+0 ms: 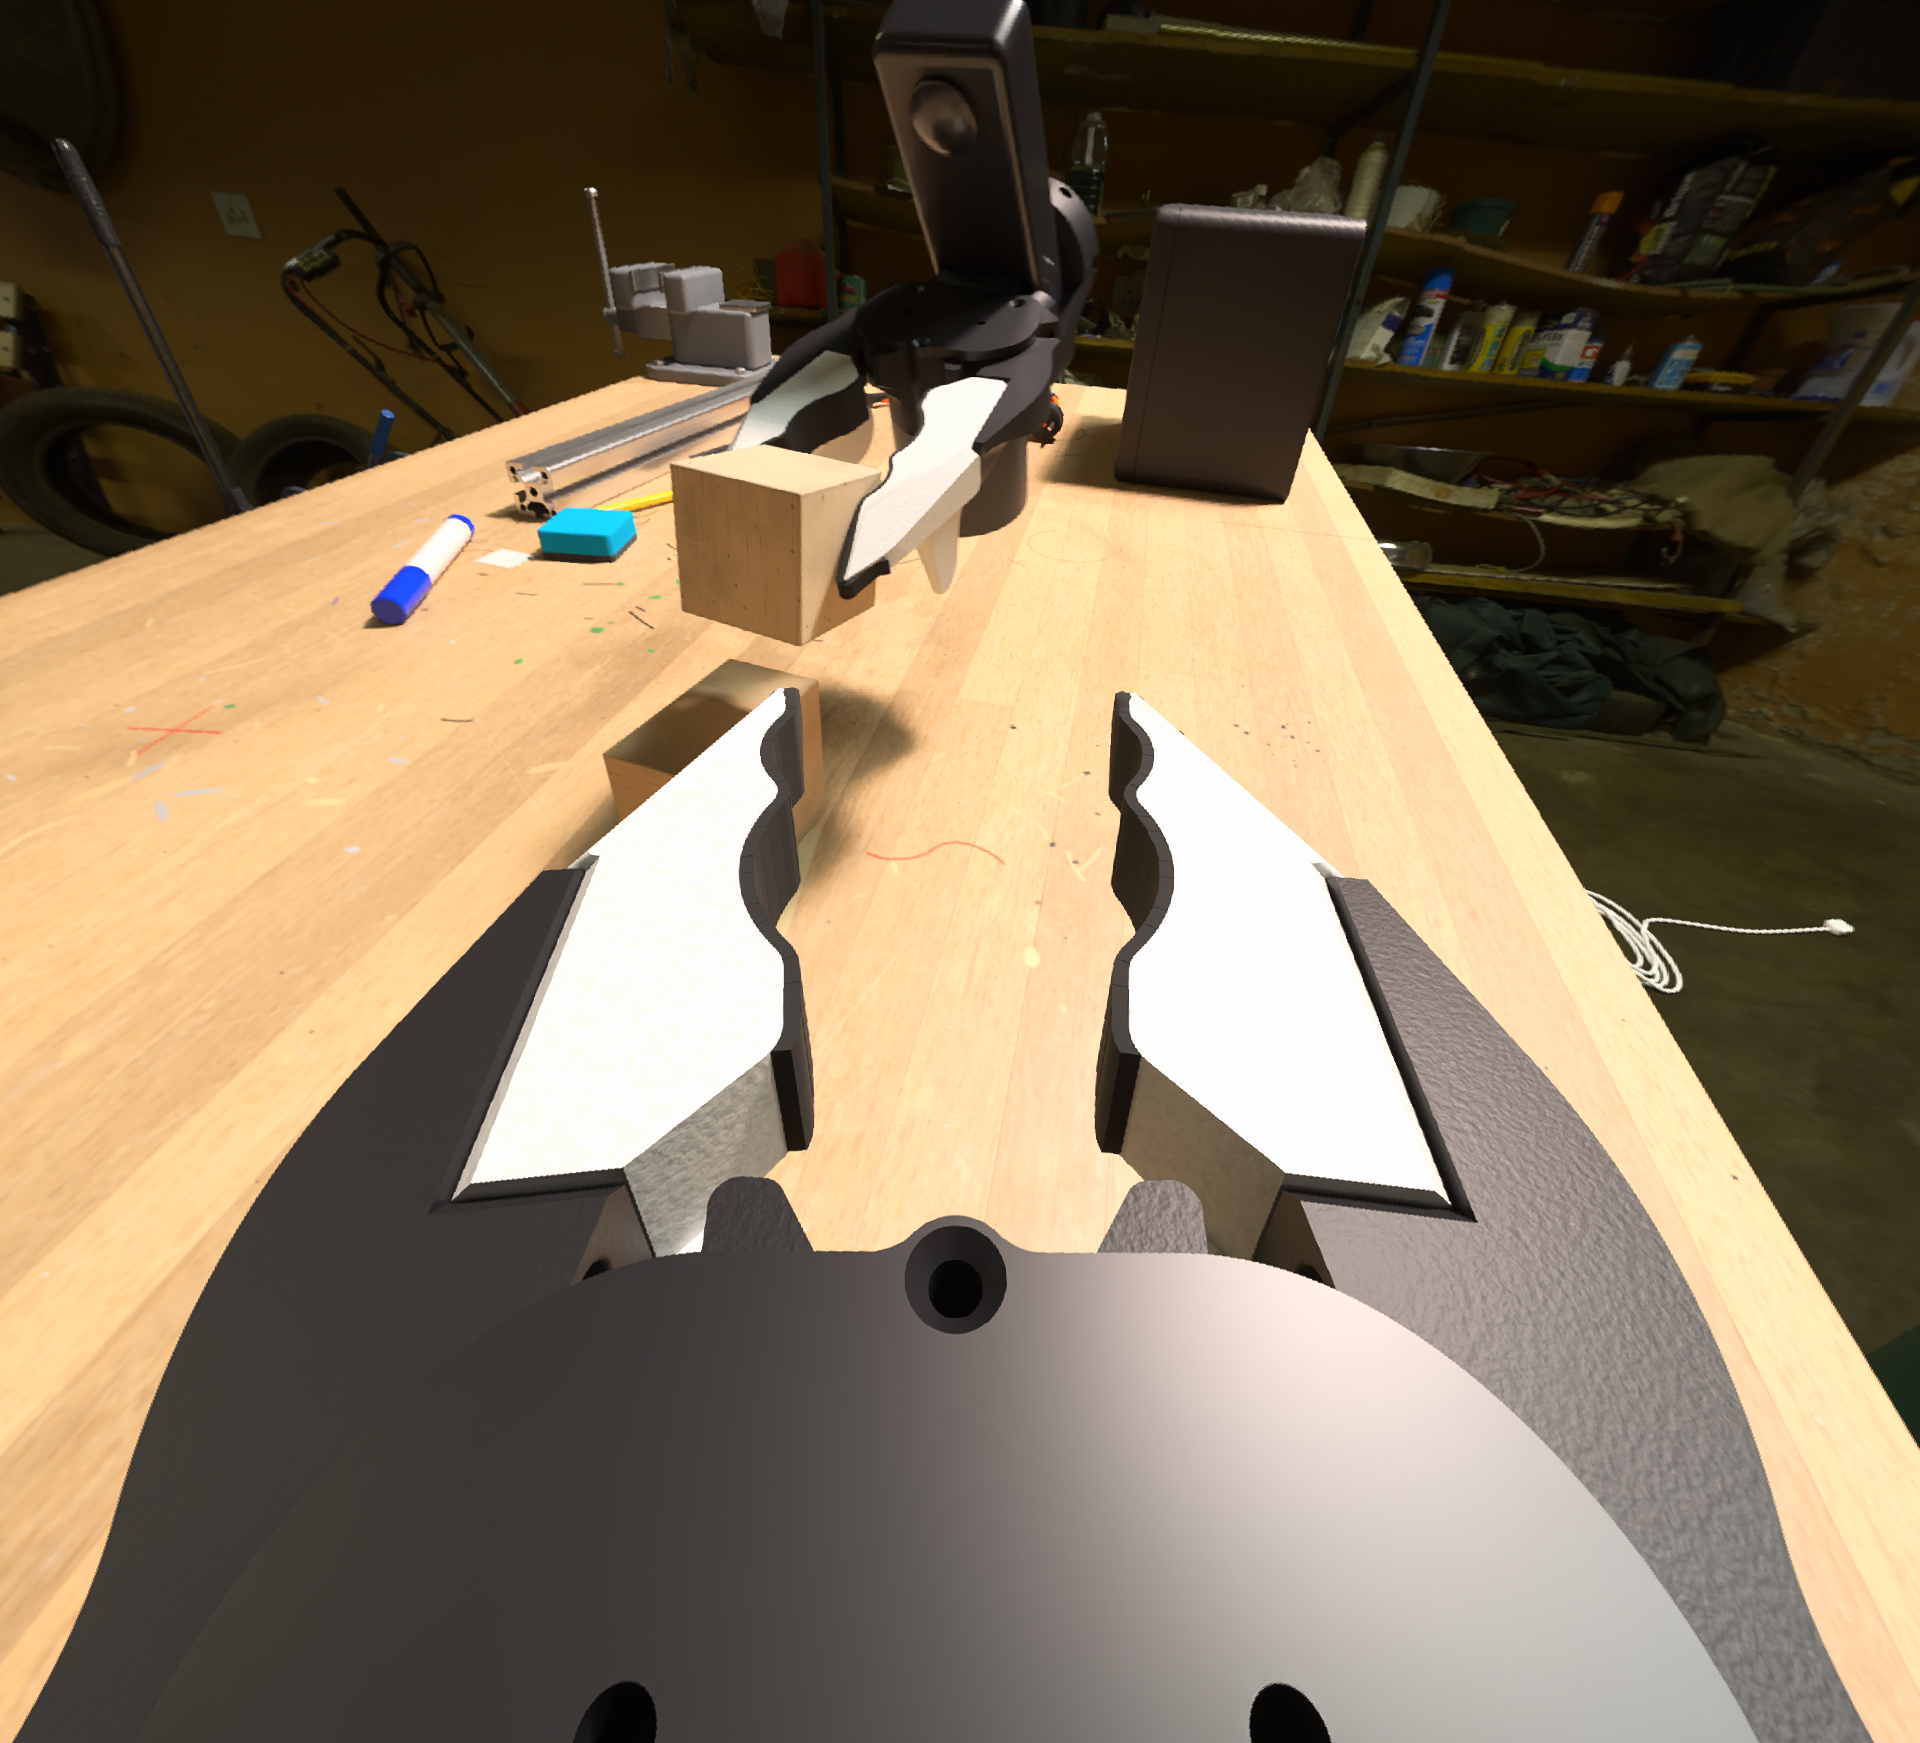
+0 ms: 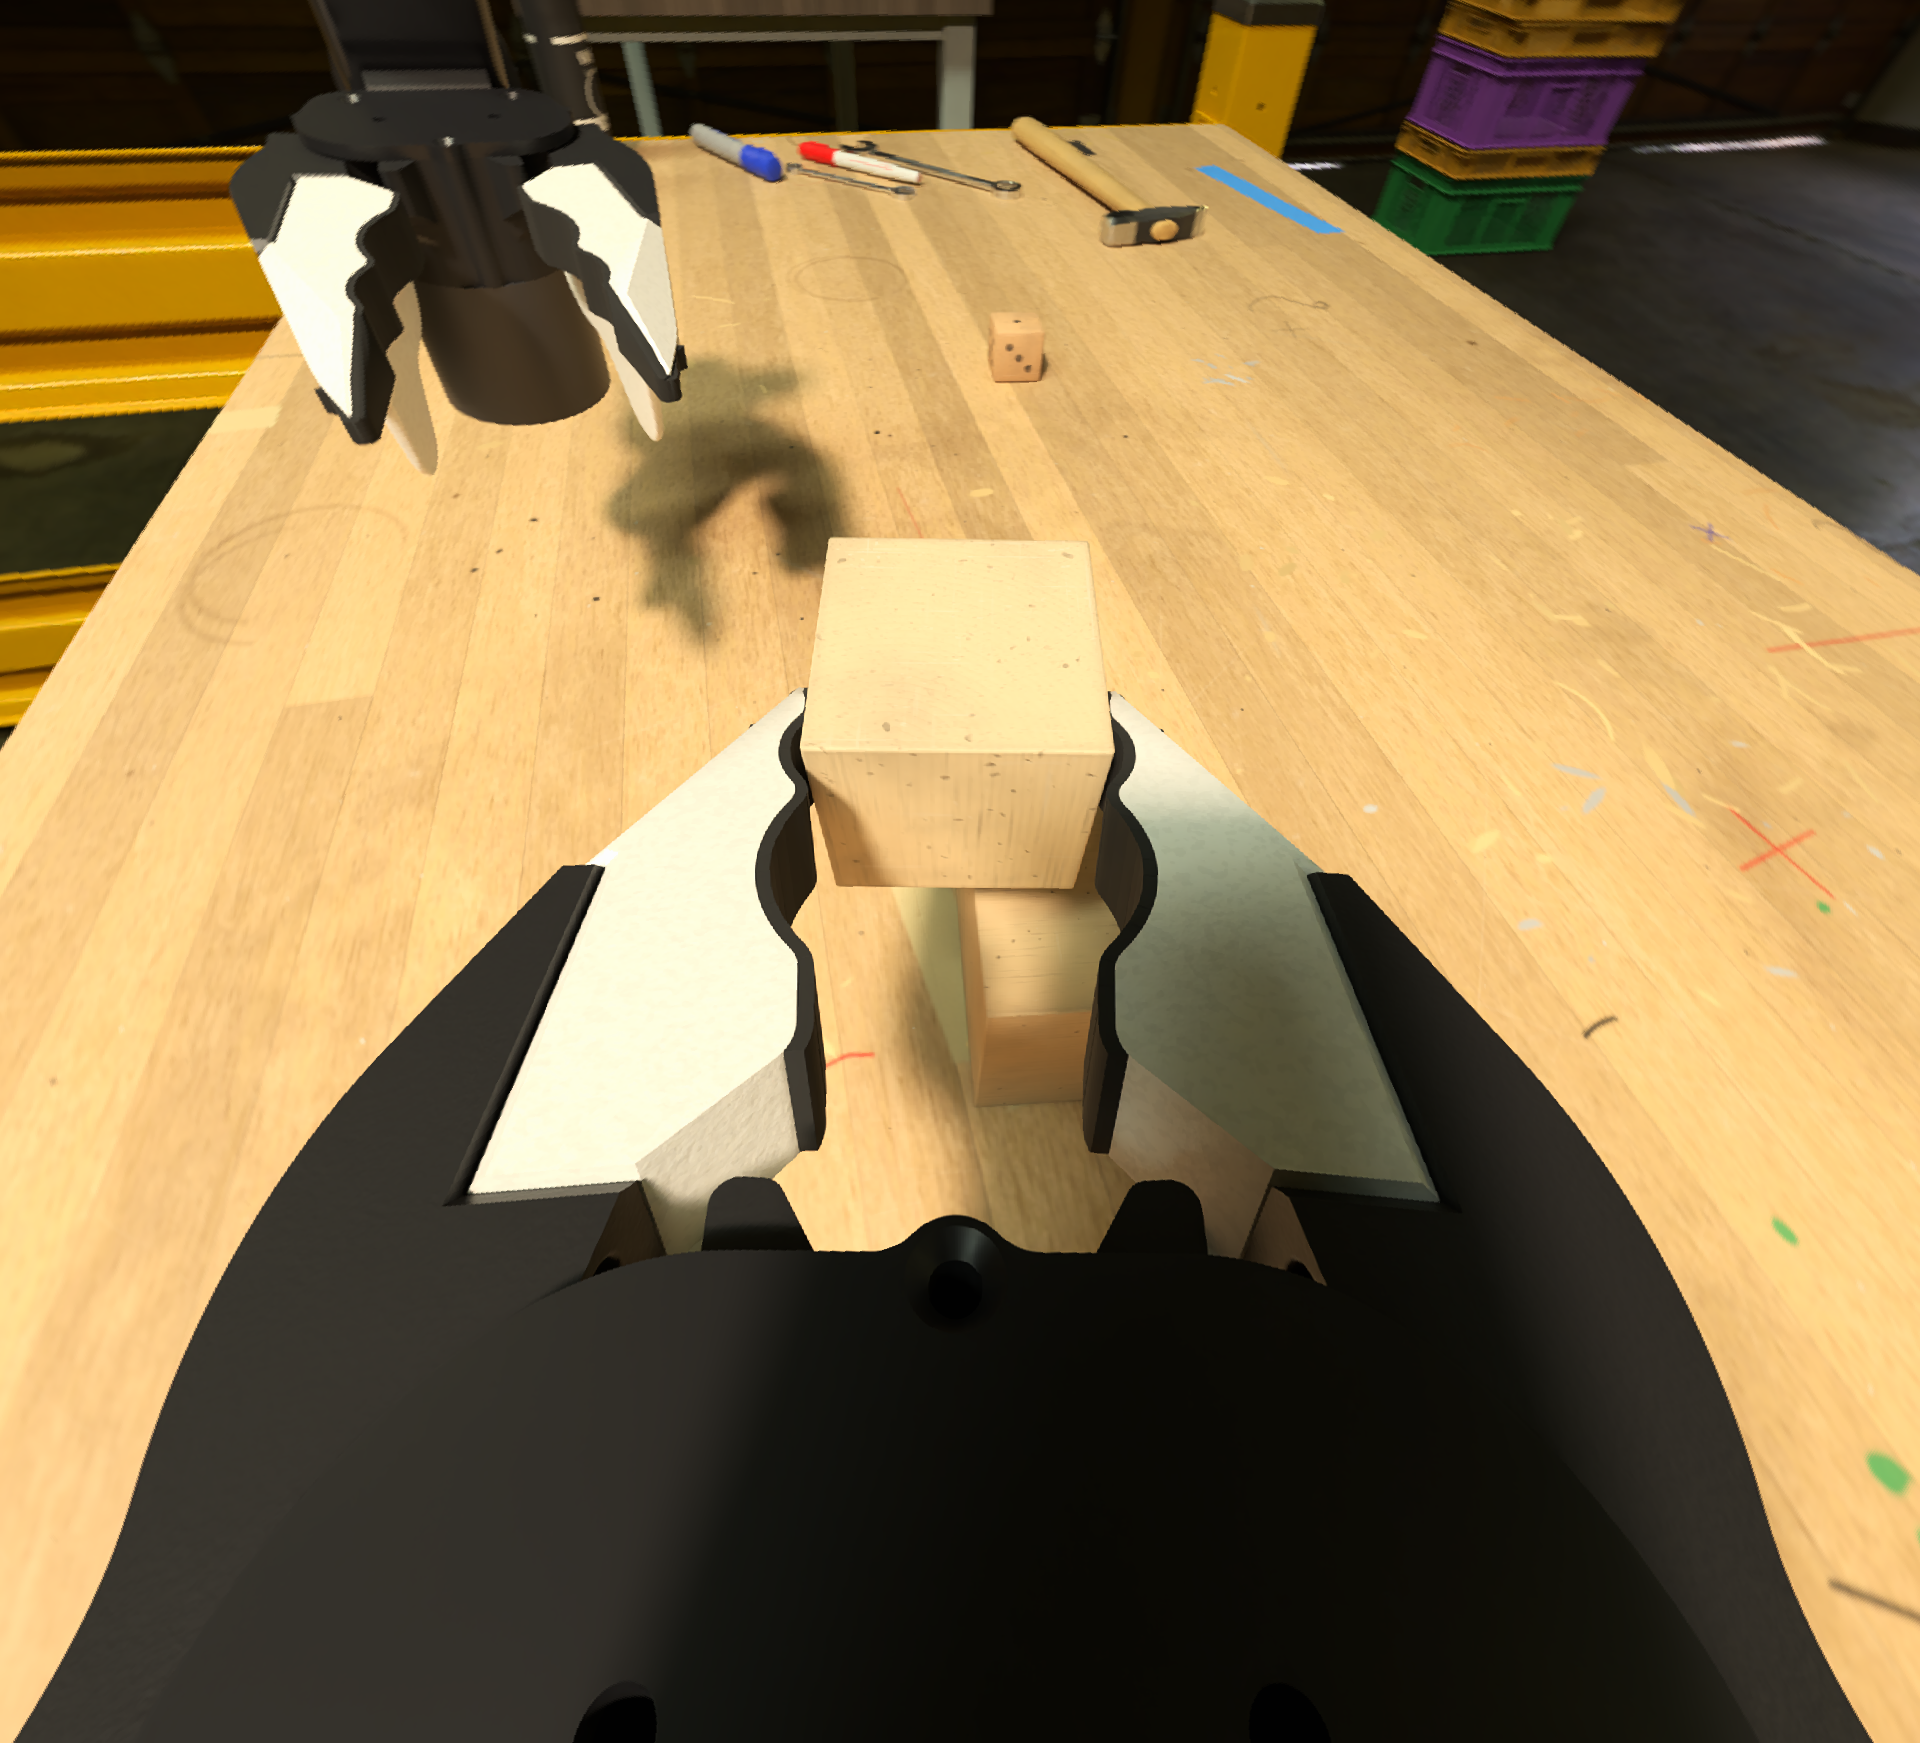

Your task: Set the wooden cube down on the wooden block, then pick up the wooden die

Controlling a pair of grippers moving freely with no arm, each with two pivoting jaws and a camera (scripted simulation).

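Two grippers are up over my desk. On my right wrist view, the right gripper has its jaws clamped on the wooden cube, one finger against each side face. I see the cube held clear of the desk, with the wooden block lying flat below it, toward 5 o'clock of the cube; a gap shows between the two in the left wrist view.

My left gripper hangs with its jaws apart and nothing between them. Its left finger covers part of the block from that camera.

From the right camera the wooden die sits alone on the desk at 12 o'clock, well beyond the cube. Farther back near the desk's far edge I make out a blue marker, a red marker, a wrench and a hammer. The left gripper shows at 10 o'clock, above a dark cup.
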